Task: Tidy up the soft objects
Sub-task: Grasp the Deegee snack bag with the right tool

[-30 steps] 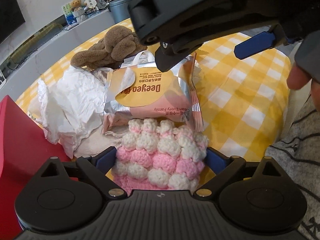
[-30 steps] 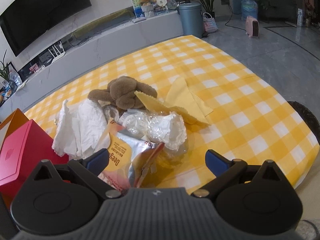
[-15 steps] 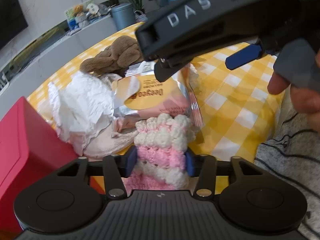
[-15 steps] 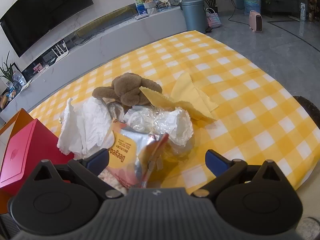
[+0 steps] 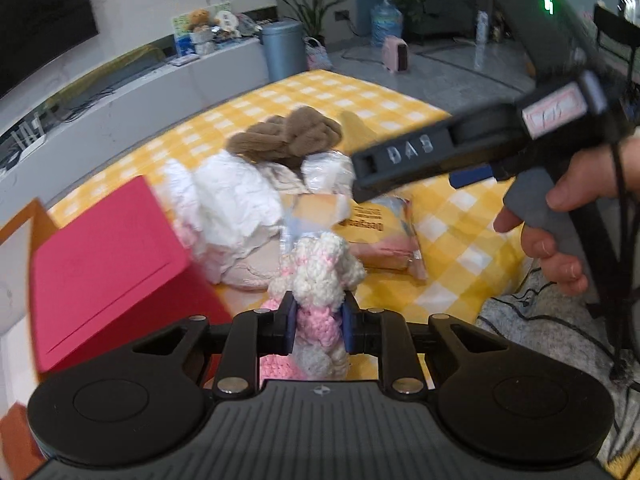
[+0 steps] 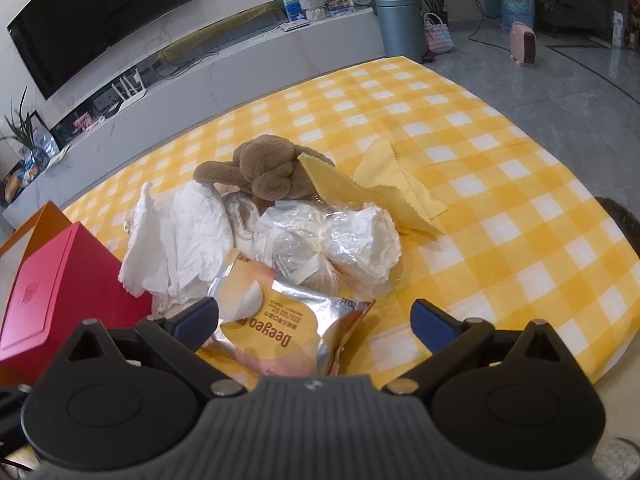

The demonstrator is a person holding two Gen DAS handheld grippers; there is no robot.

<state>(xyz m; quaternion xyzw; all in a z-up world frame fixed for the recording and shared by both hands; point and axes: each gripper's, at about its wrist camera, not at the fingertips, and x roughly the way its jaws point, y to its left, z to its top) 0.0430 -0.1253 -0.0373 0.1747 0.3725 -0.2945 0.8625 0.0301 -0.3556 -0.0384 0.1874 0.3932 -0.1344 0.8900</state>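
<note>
- The left gripper (image 5: 318, 316) is closing its jaws, and the pads are squeezing the pink-and-white crochet piece (image 5: 320, 276) (just in front of the wipes pack (image 5: 380, 236)).
- The right gripper (image 6: 314, 320) is standing wide apart, gripping nothing, over the wipes pack.

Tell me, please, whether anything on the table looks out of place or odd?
The soft things lie in one jumbled heap: brown plush on crumpled white paper, a clear bag and wipes pack overlapping. The yellow cloth is rumpled, not flat. Nothing looks spilled or torn.
</note>
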